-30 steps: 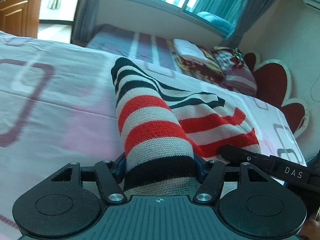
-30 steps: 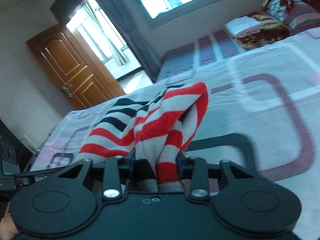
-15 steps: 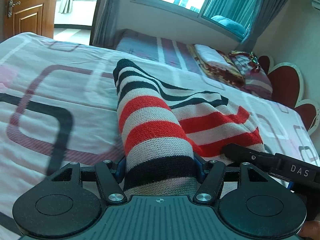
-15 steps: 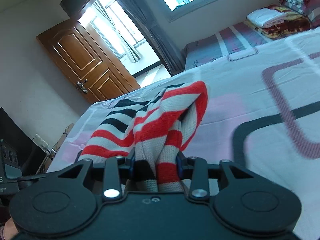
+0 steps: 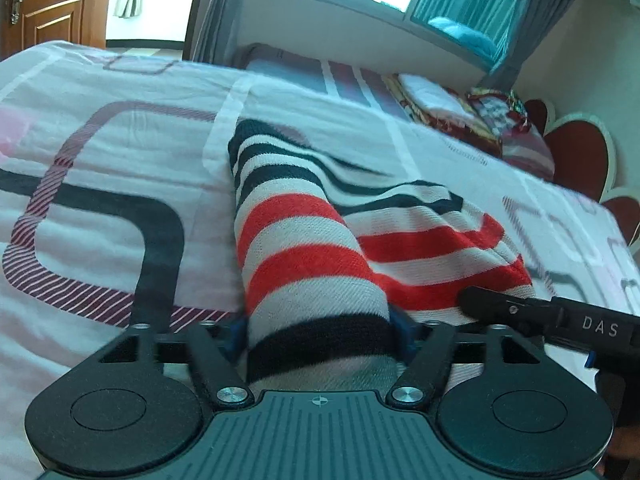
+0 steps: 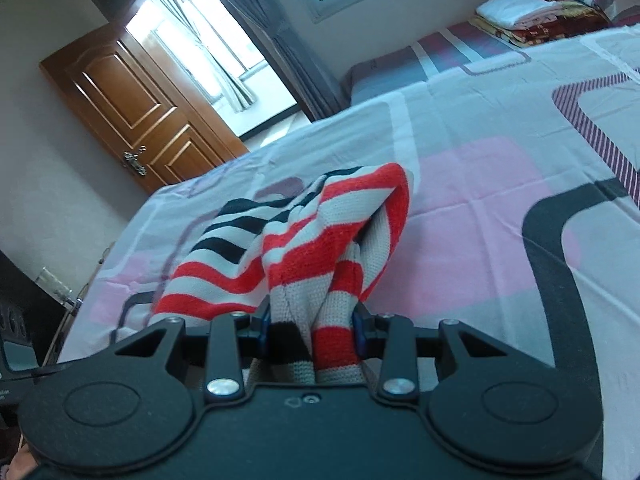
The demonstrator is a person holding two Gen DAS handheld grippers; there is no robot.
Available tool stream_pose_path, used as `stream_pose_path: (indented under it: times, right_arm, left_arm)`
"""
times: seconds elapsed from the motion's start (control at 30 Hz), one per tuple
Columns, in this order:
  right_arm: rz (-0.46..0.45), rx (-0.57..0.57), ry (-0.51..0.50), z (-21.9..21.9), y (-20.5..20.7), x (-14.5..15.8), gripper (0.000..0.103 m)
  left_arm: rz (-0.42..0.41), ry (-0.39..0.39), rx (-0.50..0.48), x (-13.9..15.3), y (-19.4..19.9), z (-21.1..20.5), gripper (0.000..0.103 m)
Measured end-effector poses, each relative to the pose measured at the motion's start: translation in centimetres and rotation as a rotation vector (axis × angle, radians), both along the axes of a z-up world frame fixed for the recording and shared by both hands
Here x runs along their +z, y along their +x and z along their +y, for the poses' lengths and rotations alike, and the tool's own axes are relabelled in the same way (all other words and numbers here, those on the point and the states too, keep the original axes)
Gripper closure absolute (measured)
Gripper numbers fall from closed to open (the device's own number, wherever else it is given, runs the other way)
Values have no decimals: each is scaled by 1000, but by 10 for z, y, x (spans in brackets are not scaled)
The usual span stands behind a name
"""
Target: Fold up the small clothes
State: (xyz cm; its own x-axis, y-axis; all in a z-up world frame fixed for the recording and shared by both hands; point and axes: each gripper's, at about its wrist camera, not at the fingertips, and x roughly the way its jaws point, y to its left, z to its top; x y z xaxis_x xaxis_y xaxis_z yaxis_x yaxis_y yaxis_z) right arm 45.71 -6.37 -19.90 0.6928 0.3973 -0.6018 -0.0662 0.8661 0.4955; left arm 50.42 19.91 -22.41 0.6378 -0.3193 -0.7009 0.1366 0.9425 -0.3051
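Note:
A red, white and black striped knitted garment (image 5: 300, 240) lies bunched on the patterned bed sheet (image 5: 100, 160). One thick fold of it runs between the pads of my left gripper (image 5: 320, 328). Those jaws are opening, and the blue pads (image 5: 404, 332) now show at the sides of the fold. In the right wrist view, my right gripper (image 6: 310, 332) is shut on another bunched edge of the same garment (image 6: 320, 240), close above the sheet (image 6: 500, 160). A finger of the right gripper (image 5: 520, 312) rests against the garment's right side.
A stack of folded bedding (image 5: 440, 108) sits at the far end of the bed, next to a red heart-shaped headboard (image 5: 576, 152). A wooden door (image 6: 140, 108) and a bright doorway stand beyond the bed. Bare sheet spreads left and right of the garment.
Both grippers have moved across the bed and lower, carrying the garment down onto the sheet. The left jaws stand a little wider than before. The right grip is unchanged.

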Motion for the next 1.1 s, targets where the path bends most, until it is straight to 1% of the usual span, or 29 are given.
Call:
stream_pose_path:
  times: [0.03, 0.07, 0.1, 0.17, 0.2, 0.23, 0.27, 0.33, 0.37, 0.4, 0.43, 0.47, 0.5, 0.57, 0.63, 0.7, 0.73, 0.77, 0.8, 0.87, 0.97, 1.03, 1.1]
  right_arm:
    - [12, -1, -8, -2, 1, -5, 65]
    - [26, -6, -20, -3, 2, -10, 62]
    - [43, -12, -27, -7, 2, -16, 61]
    - [48, -25, -27, -10, -2, -20, 50]
    - [37, -36, -47, -10, -2, -17, 49]
    - [28, -38, -67, -10, -2, -13, 49]
    - [20, -37, -86, -11, -2, -8, 49]
    - [-24, -19, -155, -6, -4, 6, 51]
    - [-56, -9, -206, 0, -5, 14, 52]
    - [-91, -3, -244, 5, -7, 22, 55]
    - [-120, 7, -265, 9, -6, 29, 58]
    - [-138, 18, -275, 14, -3, 34, 60]
    - [-151, 30, -286, 18, 0, 37, 62]
    - [-167, 70, -332, 32, 8, 38, 70]
    - [-152, 105, -399, 45, 19, 31, 73]
    - [-128, 93, -448, 47, 33, 23, 74]
    - [-99, 85, -458, 45, 42, 17, 76]
    - [-52, 92, -468, 44, 50, 9, 76]
    - [-25, 99, -470, 42, 54, 2, 76]
    - [-40, 98, -464, 40, 52, -1, 76]
    - [-54, 94, -450, 38, 41, 9, 75]
    - [-87, 100, -423, 39, 25, 21, 73]
    - [-122, 115, -416, 41, 4, 31, 73]
  left_arm:
    - [2, 3, 5, -3, -3, 2, 14]
    - [8, -4, 17, -6, -3, 6, 11]
    - [15, -15, 23, -7, -3, 8, 11]
    - [22, -19, 39, -5, -4, 9, 11]
    - [17, -17, 50, -2, -6, 9, 11]
    - [-7, -12, 68, 5, -9, 10, 11]
    - [-50, -5, 87, 15, -14, 10, 11]
    - [-129, -10, 96, 32, -20, 11, 11]
    - [-146, -7, 86, 38, -17, 8, 11]
    - [-149, -2, 69, 41, -12, 4, 11]
    - [-147, 8, 54, 41, -7, -1, 11]
    - [-143, 28, 44, 40, -2, -7, 11]
    - [-130, 47, 38, 36, 5, -12, 11]
    - [-65, 57, 54, 20, 19, -16, 11]
    - [20, 27, 103, 3, 33, -11, 11]
    - [79, -10, 129, -10, 40, -6, 11]
    - [80, -27, 141, -12, 40, -5, 11]
    - [78, -14, 138, -12, 40, -7, 11]
    - [71, 3, 132, -10, 38, -9, 11]
    - [52, 18, 131, -5, 29, -11, 11]
    - [2, 22, 115, 8, 4, -6, 11]
    - [-15, 30, 93, 13, -17, -5, 11]
    - [-22, 41, 74, 17, -37, -2, 11]
